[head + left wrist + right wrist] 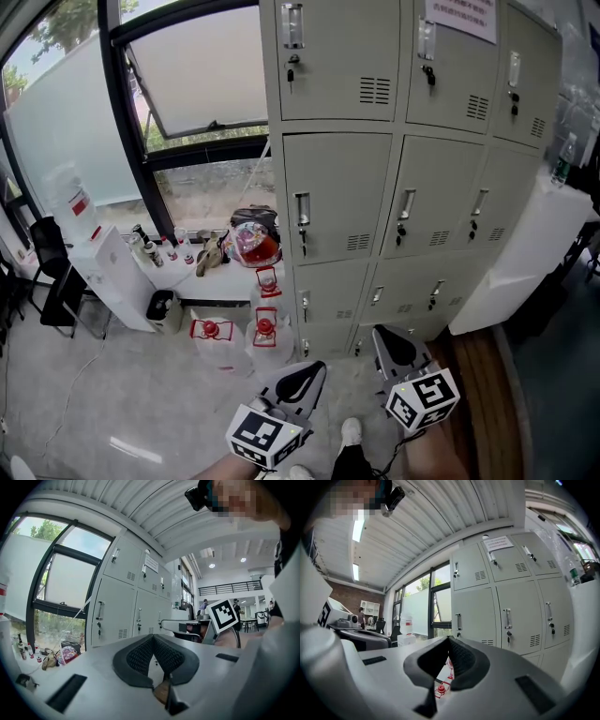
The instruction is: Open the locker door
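A bank of pale grey lockers (394, 187) fills the upper right of the head view, every door closed, each with a vertical metal handle and a key lock such as the handle (302, 214). My left gripper (322, 366) and right gripper (377, 330) are held low in front of the bottom row, both pointing level at the lockers and well short of them. The left gripper (152, 637) has its jaws together with nothing between them, lockers (122, 606) ahead to its left. The right gripper (449, 639) is shut and empty too, facing the lockers (506, 606).
Left of the lockers a windowsill (202, 272) holds bottles and a bag. Red-capped water jugs (265, 323) stand on the floor by the locker's corner. A white dispenser (103, 262) and a black chair (52, 272) are at far left. A white box (525, 253) stands at right.
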Tool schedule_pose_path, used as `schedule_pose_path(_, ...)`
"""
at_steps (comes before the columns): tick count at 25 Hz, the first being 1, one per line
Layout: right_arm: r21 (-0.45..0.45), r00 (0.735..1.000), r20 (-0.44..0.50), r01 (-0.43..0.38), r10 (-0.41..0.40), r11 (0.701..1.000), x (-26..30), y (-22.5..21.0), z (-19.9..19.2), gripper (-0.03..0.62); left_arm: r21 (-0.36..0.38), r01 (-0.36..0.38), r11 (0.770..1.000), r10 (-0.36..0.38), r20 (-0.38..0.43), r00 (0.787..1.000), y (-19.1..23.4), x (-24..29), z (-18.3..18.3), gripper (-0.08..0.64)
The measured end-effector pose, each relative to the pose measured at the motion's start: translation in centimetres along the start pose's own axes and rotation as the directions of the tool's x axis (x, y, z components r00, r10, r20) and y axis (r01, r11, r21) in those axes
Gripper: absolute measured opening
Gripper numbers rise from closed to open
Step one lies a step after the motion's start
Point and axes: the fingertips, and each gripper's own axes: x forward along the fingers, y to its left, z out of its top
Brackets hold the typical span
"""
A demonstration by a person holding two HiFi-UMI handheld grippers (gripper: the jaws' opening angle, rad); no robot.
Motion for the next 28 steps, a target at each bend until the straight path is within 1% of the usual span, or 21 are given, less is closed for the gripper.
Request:
schedule_pose_path(3, -0.002, 1.0, -0.001, 0.006, -0.006, 1.0, 1.0, -2.1, 0.2, 0.053, 0.005, -0.001, 1.0, 0.001, 0.0, 1.0, 0.1, 1.7, 0.1, 0.017)
schedule_pose_path(8, -0.005, 1.0, 0.002, 0.014, -0.014, 1.0, 3.4, -6.3, 0.8, 0.054, -0.018, -0.018, 1.0, 0.018, 0.003, 1.0, 1.0, 5.3, 0.8, 0.017)
schedule_pose_path(13, -0.02, 0.999, 0.004, 0.038, -0.038, 0.999, 6.3, -11.1, 1.5, 0.054, -0.003, -0.013, 1.0, 0.013, 0.015, 1.0, 1.7, 9.2, 1.3, 0.017)
schedule_pose_path(17, -0.031, 0.998, 0.014, 0.06, -0.06, 0.998, 8.9, -14.8, 2.2, 0.054, -0.016, -0.033, 0.999, 0.033, 0.012, 0.999, 2.9, 12.1, 1.5, 0.017)
schedule_pose_path(20, -0.029, 0.997, 0.021, 0.073, -0.072, 0.997, 11.0, -17.4, 2.6, 0.054, -0.017, -0.035, 0.999, 0.035, 0.018, 0.999, 3.7, 14.1, 1.5, 0.017)
schedule_pose_path(21, -0.025, 0.997, 0.02, 0.074, -0.074, 0.997, 11.6, -18.2, 2.6, 0.071, -0.018, -0.035, 0.999, 0.035, 0.014, 0.999, 3.9, 14.7, 1.4, 0.017)
schedule_pose_path(22, -0.02, 0.997, 0.019, 0.076, -0.076, 0.997, 12.2, -19.0, 2.6, 0.101, -0.019, -0.037, 0.999, 0.037, 0.011, 0.999, 4.1, 15.3, 1.3, 0.017)
schedule_pose_path(25, -0.01, 0.996, 0.015, 0.092, -0.092, 0.996, 13.9, -21.3, 2.7, 0.101, -0.024, -0.048, 0.999, 0.049, 0.017, 0.999, 4.8, 16.8, 1.8, 0.017)
schedule_pose_path(28, -0.01, 0.993, 0.01, 0.114, -0.114, 0.993, 15.4, -23.3, 2.6, 0.128, -0.02, -0.054, 0.998, 0.054, 0.014, 0.998, 5.2, 18.1, 2.0, 0.017)
